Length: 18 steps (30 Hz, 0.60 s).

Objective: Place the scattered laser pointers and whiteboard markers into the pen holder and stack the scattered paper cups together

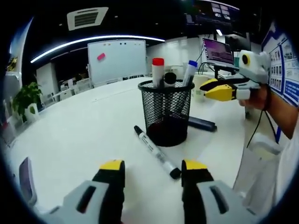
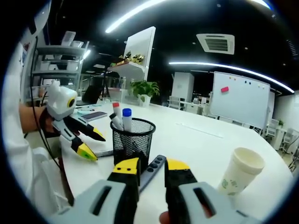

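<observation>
A black mesh pen holder (image 1: 166, 112) (image 2: 133, 140) stands on the white table (image 1: 84, 135). It holds a red-capped marker (image 1: 158, 70), a blue-capped marker (image 1: 190, 70) and a black item. Just ahead of my open left gripper (image 1: 153, 175) (image 2: 92, 143), a black-and-white marker (image 1: 154, 150) lies flat. A black laser pointer (image 1: 202, 123) (image 2: 152, 170) rests on the table beside the holder. My right gripper (image 2: 152, 168) (image 1: 216, 88) hovers above it, jaws a little apart with nothing between them. A paper cup (image 2: 240, 175) stands upright to the right.
A person's hand and sleeve hold the right gripper at the table's edge. A laptop (image 1: 217, 51) sits behind it, and a phone (image 1: 25, 179) lies near the left edge. A whiteboard (image 1: 117, 58) and a plant (image 2: 145, 88) stand beyond the table.
</observation>
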Available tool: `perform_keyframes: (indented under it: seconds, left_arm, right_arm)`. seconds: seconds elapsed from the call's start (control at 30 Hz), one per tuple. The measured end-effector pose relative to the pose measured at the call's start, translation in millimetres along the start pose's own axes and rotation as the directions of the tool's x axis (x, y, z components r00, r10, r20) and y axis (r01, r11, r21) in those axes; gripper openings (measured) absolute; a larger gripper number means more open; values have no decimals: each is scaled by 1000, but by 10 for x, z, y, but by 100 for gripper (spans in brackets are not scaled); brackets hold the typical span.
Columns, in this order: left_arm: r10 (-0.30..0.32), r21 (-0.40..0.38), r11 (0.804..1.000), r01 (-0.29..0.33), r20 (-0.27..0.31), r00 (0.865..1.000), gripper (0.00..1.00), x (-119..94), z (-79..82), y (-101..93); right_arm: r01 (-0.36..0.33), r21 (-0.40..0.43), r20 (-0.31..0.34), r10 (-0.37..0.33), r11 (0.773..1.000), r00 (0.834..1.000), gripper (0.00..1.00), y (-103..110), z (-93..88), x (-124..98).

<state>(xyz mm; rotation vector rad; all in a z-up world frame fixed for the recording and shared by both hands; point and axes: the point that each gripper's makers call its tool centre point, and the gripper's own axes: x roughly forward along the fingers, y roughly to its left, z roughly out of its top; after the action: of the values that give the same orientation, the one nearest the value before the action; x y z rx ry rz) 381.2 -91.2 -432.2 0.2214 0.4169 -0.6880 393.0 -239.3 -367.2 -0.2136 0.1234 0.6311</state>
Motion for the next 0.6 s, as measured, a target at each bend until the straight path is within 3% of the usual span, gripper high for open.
perform_keyframes:
  seconds: [0.43, 0.6]
  left_arm:
    - [10, -11, 1000, -10, -20, 1000, 41, 22, -41, 22]
    - [13, -22, 1000, -14, -20, 1000, 35, 29, -45, 34]
  right_arm:
    - [7, 2, -2, -7, 1000, 1000, 21, -26, -13, -11]
    - [23, 13, 8, -23, 1000, 1000, 20, -73, 13, -15]
